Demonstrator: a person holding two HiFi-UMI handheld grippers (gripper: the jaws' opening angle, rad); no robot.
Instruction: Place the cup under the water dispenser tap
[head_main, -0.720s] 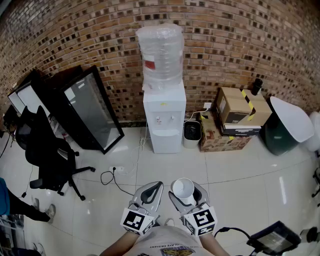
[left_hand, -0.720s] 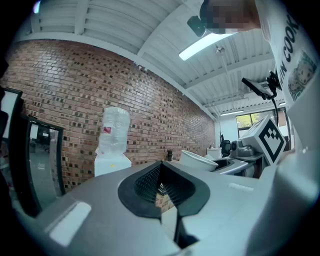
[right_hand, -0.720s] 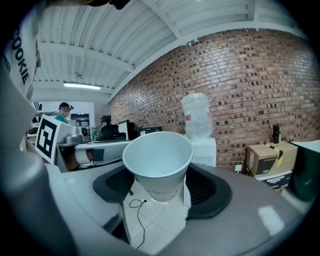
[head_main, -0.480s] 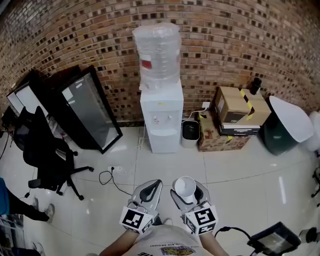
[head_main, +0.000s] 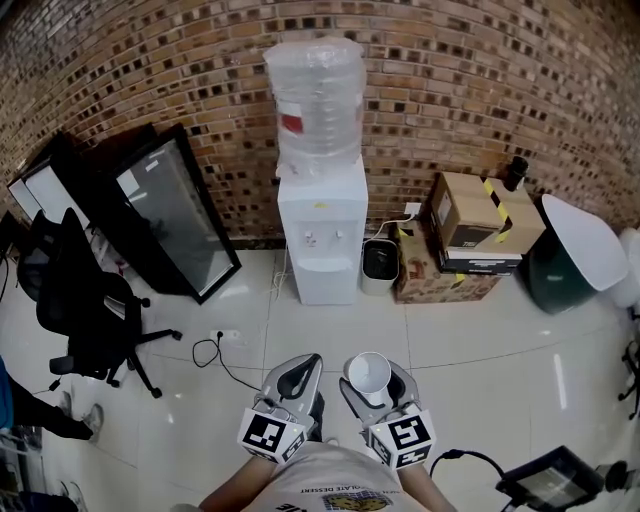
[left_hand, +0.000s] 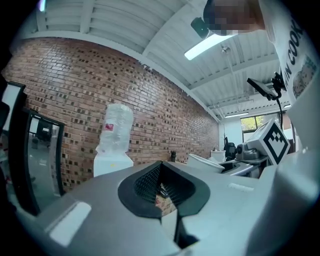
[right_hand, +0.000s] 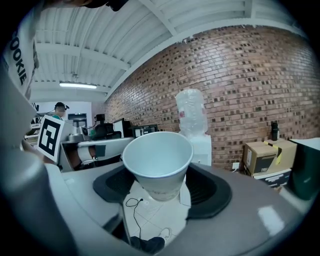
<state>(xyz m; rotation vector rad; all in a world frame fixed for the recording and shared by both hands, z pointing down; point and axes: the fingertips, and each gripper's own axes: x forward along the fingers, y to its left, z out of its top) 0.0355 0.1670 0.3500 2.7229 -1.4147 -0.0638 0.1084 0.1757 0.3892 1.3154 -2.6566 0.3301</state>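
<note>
Sitting upright, the white tapered cup (right_hand: 157, 160) is empty.

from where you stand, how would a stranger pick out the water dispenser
Follow the brick wall to its middle, where the water dispenser stands on the tiled floor. It is the white cabinet between black-framed glass panels on the left and cardboard boxes on the right, and it alone carries a big clear bottle on top.

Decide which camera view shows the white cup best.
The right gripper view: the cup fills the centre, upright, held by the right gripper. The head view shows the cup small, from above. The left gripper view does not clearly show it.
</note>
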